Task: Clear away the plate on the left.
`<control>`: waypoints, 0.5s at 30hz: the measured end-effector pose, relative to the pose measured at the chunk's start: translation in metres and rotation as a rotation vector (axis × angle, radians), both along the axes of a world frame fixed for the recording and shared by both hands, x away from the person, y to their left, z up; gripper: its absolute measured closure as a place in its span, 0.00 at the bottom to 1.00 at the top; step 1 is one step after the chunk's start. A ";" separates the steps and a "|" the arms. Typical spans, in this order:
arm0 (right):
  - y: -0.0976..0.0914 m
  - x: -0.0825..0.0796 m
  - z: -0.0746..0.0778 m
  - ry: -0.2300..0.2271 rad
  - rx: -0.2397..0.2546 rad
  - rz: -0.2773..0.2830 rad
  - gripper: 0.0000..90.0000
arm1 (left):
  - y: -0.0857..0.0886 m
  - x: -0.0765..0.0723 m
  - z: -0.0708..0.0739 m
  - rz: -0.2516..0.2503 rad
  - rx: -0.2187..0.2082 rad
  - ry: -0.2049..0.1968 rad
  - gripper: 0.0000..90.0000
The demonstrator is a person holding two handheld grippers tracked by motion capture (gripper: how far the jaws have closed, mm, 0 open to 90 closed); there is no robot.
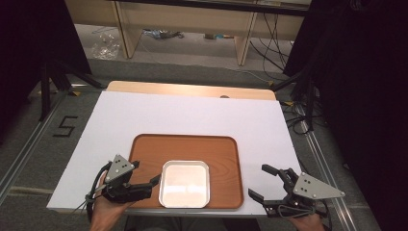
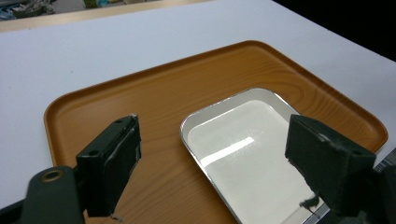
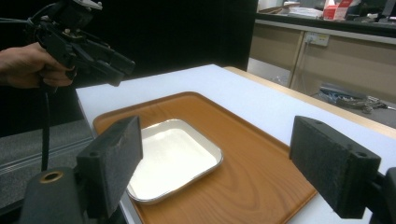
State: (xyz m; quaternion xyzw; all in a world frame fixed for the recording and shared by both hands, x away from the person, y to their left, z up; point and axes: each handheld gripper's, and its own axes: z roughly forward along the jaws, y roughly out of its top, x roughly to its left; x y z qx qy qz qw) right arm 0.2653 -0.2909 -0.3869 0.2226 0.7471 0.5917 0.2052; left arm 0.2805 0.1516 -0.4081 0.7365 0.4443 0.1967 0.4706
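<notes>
White-covered desk (image 1: 144, 115) carries a brown wooden tray (image 1: 226, 159) with a shallow square metal dish (image 1: 185, 184) at its near edge; both hand-held grippers, left (image 1: 149, 185) and right (image 1: 262, 182), stand wide open and empty, so a careless re-approach could knock the dish askew.

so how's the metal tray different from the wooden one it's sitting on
The metal tray is shiny silver and nearly square; the wooden tray is matte orange-brown and a wider rectangle. The metal tray is much smaller and lies inside the wooden tray, near its front edge. Both have rounded corners and raised rims, and both hold nothing else.
</notes>
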 end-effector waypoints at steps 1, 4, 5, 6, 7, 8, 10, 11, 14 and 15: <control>0.000 0.000 0.000 -0.001 0.003 -0.005 0.20 | 0.000 -0.001 0.001 -0.005 -0.001 -0.008 0.20; 0.000 0.000 0.000 0.006 0.010 0.004 0.20 | 0.001 -0.005 0.003 -0.002 -0.005 -0.025 0.20; 0.000 0.000 0.000 0.000 -0.001 -0.001 0.20 | 0.002 -0.007 0.003 -0.005 -0.001 -0.035 0.20; 0.000 0.000 0.000 0.000 -0.001 -0.001 0.20 | 0.002 -0.007 0.003 -0.005 -0.001 -0.035 0.20; 0.000 0.000 0.000 0.006 0.004 -0.006 0.20 | 0.001 -0.011 0.005 -0.009 -0.001 -0.055 0.20; 0.000 0.000 0.000 0.003 0.003 -0.007 0.20 | 0.001 -0.011 0.005 -0.009 -0.001 -0.055 0.20; 0.000 0.000 0.000 0.003 -0.001 -0.002 0.20 | 0.002 -0.015 0.006 -0.015 -0.005 -0.069 0.20; 0.000 0.000 0.000 -0.001 0.002 0.002 0.20 | 0.001 -0.017 0.007 -0.020 -0.007 -0.080 0.20; 0.000 0.000 0.000 0.002 0.002 -0.004 0.20 | 0.002 -0.020 0.008 -0.028 -0.002 -0.095 0.20; 0.000 0.000 0.000 0.007 0.003 -0.001 0.20 | 0.002 -0.022 0.009 -0.030 -0.008 -0.102 0.20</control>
